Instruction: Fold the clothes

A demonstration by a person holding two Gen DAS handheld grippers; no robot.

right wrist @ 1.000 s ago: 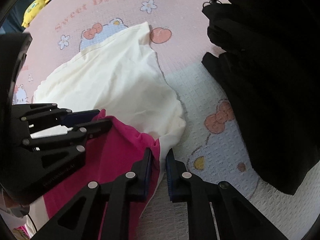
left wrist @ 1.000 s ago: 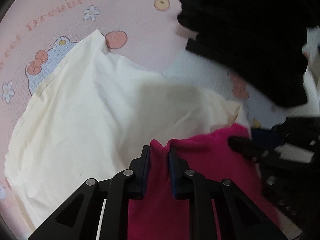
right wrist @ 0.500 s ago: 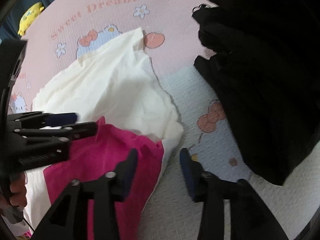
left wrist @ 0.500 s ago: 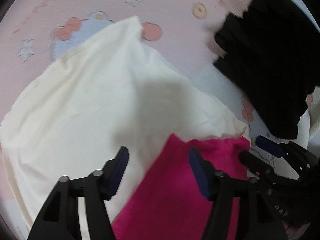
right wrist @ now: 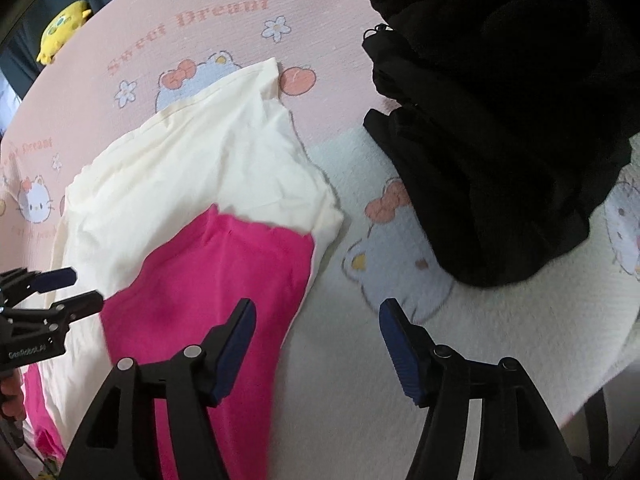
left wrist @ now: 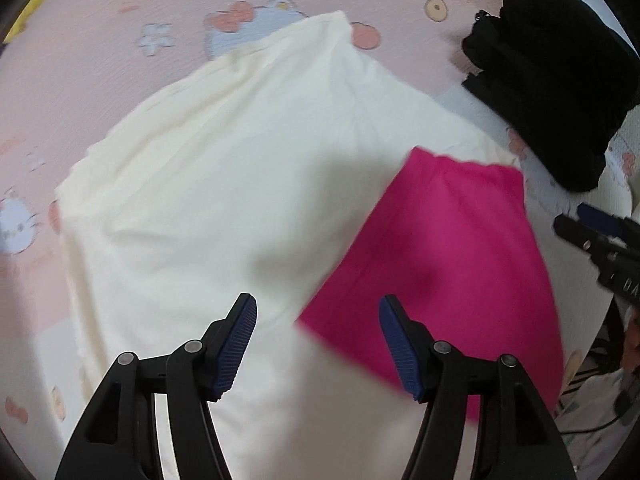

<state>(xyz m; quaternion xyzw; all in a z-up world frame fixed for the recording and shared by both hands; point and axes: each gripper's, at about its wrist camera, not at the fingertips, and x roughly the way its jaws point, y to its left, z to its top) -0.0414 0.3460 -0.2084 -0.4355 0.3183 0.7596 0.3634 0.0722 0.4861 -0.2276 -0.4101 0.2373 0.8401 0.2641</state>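
bright pink cloth garment (right wrist: 224, 280) laid over cream fabric piece (left wrist: 224, 184) for folding; left gripper (left wrist: 318, 344), right gripper (right wrist: 316, 344) fingers just opened wide, nothing held.

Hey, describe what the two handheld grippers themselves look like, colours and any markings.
Both the left gripper and right gripper are black linkage frames with silver pivot pins and ribbed dark-blue fingertip pads. White lettering, too blurred to read fully, marks the left gripper's body in the right wrist view.

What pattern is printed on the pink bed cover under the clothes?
The pink bed cover has cartoon cats with bows, small flowers and "Sweet Dream" lettering; clearest in the right wrist view.
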